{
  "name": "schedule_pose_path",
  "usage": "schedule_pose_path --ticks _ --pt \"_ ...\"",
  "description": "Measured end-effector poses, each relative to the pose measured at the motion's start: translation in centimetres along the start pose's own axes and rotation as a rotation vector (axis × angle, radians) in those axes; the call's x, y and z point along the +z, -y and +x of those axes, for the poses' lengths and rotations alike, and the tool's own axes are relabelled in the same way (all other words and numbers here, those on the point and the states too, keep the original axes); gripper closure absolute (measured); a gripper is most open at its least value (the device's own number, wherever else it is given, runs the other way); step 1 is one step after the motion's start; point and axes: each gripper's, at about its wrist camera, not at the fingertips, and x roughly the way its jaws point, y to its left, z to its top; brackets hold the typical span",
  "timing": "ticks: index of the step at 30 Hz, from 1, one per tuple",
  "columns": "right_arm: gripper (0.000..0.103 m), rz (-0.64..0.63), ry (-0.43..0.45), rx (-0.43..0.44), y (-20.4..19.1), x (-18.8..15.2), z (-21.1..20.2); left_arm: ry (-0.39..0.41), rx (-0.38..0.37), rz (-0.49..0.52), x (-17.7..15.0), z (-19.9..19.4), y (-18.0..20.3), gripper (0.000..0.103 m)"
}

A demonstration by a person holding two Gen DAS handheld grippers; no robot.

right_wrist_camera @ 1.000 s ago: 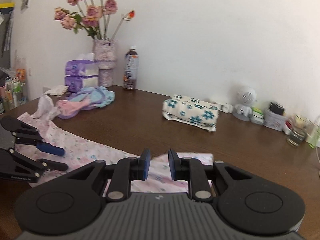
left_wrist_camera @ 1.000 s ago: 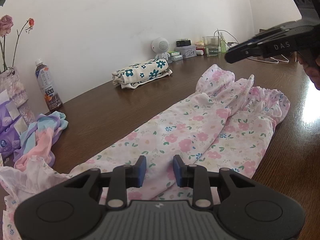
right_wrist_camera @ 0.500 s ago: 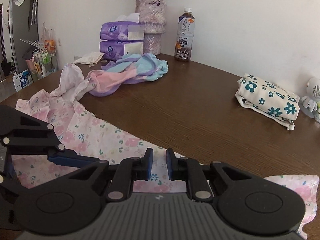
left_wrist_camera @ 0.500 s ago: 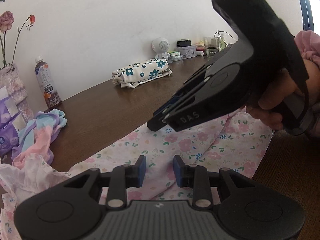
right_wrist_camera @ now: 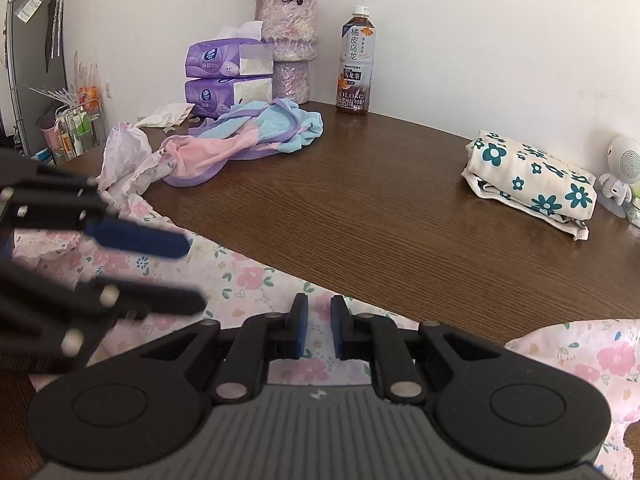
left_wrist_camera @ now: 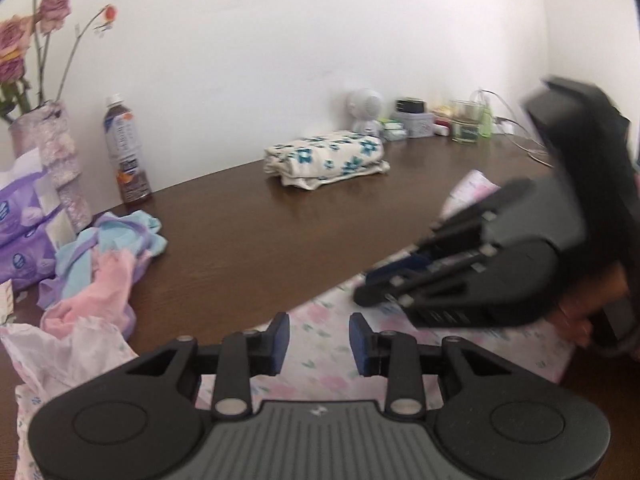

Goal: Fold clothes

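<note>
Right now the pink floral garment point(right_wrist_camera: 248, 280) lies spread along the near edge of the brown table point(right_wrist_camera: 380, 220). Both tools hang over it, holding nothing: the left gripper point(left_wrist_camera: 319, 338) gapes wide, the right gripper point(right_wrist_camera: 319, 328) stands narrowly parted. At ten o'clock a pastel clothes heap point(right_wrist_camera: 248, 136) crowds the garment's end; a folded flowered cloth point(right_wrist_camera: 532, 184) sits at two o'clock.

A plain white wall point(right_wrist_camera: 500, 40) fills the upper frame behind a dark brown wooden table point(right_wrist_camera: 380, 220). At far left a grey cabinet point(right_wrist_camera: 28, 60) stands above a wire rack point(right_wrist_camera: 80, 128) of small bottles.
</note>
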Motion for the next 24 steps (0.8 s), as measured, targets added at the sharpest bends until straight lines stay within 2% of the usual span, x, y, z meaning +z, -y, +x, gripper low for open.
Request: schedule_pose_path --ticks 3,6,9,12,24 --pt "0.091 -0.001 0.005 -0.005 -0.1 -0.1 0.0 -0.038 0.038 -0.039 0.6 1.8 -0.8 0.074" --pt "0.091 -0.001 0.008 -0.009 -0.3 -0.1 0.0 -0.060 0.047 -0.125 0.5 3.1 -1.7 0.075" --pt "0.091 -0.007 0.012 -0.014 -0.4 -0.1 0.0 -0.070 0.055 -0.153 0.2 3.6 -1.8 0.079" --pt "0.091 -0.013 0.016 -0.016 -0.4 -0.2 0.0 -0.065 0.083 -0.137 -0.3 3.6 -1.8 0.081" --pt "0.090 -0.016 0.023 -0.019 -0.4 -0.3 -0.1 -0.049 0.158 -0.195 -1.7 2.1 -4.5 0.080"
